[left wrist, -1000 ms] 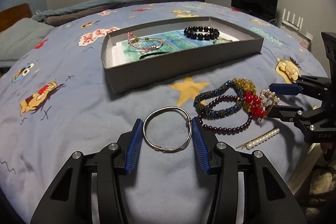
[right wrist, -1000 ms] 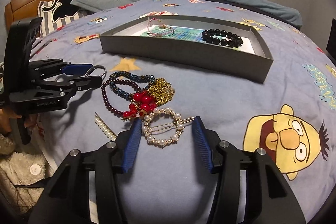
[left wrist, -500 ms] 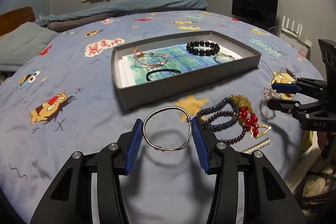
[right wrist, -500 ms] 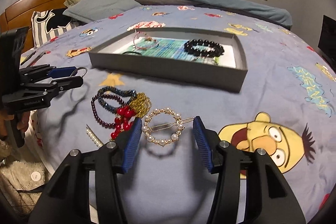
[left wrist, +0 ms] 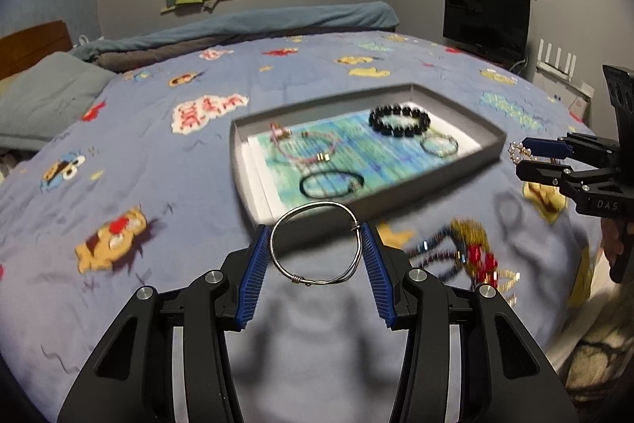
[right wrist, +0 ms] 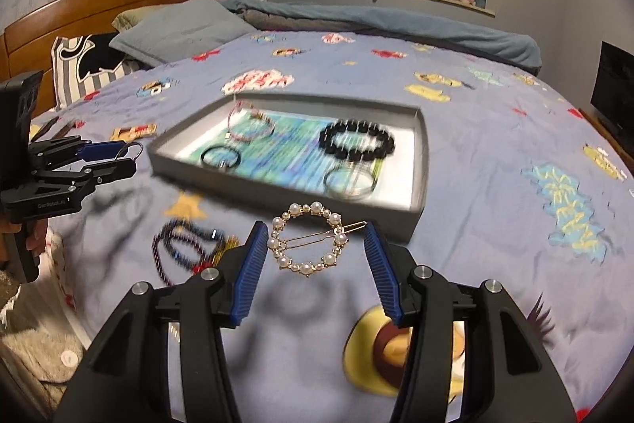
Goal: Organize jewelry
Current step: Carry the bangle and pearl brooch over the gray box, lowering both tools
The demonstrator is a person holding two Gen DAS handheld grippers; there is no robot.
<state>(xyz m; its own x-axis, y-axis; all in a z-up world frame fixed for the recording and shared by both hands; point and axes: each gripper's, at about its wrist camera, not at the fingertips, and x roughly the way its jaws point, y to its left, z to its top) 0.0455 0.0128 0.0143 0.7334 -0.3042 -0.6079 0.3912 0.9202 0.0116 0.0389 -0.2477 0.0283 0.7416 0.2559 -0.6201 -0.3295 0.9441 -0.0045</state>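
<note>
The left gripper (left wrist: pixel 316 256) is clamped half-wide and held pitched downward; the right gripper (right wrist: pixel 313 248) is likewise clamped and angled down.

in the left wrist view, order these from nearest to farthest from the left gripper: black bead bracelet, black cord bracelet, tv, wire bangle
1. Wire bangle, clamped between the left gripper pads.
2. Black cord bracelet, near edge of the grey tray.
3. Black bead bracelet, far right part of the tray.
4. TV, against the far right wall.
</note>
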